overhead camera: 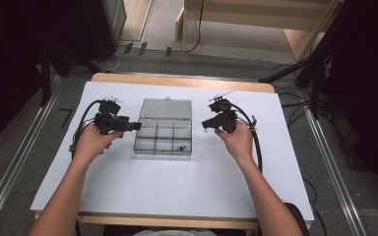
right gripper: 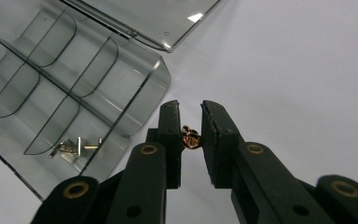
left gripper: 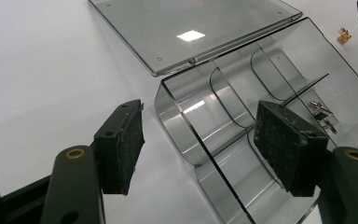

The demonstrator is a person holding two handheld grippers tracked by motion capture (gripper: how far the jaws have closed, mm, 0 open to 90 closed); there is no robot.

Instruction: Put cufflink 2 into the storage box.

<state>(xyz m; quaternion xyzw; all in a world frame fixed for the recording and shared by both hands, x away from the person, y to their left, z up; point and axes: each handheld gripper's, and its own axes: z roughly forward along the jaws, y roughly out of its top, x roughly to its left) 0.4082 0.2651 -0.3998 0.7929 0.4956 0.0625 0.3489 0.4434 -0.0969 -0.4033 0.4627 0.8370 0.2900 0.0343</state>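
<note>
A few metal clips (right gripper: 74,148) lie in the box (right gripper: 135,112); the right gripper (right gripper: 191,140) pinches another, the left gripper's (left gripper: 200,144) fingers spread around the box's corner.

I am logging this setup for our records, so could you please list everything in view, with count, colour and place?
Compartment box: one, clear grey plastic, middle of the table, its lid folded open flat behind it.
Metal connectors: a few, silver, in the box's near right corner compartment.
Small terminal: one, brass-coloured, pinched between the right gripper's jaws.
Table: one, white sheet over a wooden top.
Wooden furniture: light wood, on the floor beyond the table.
Left gripper: black, jaws open astride the box's left wall.
Right gripper: black, to the right of the box.
Hands: two, left and right, one on each gripper.
</note>
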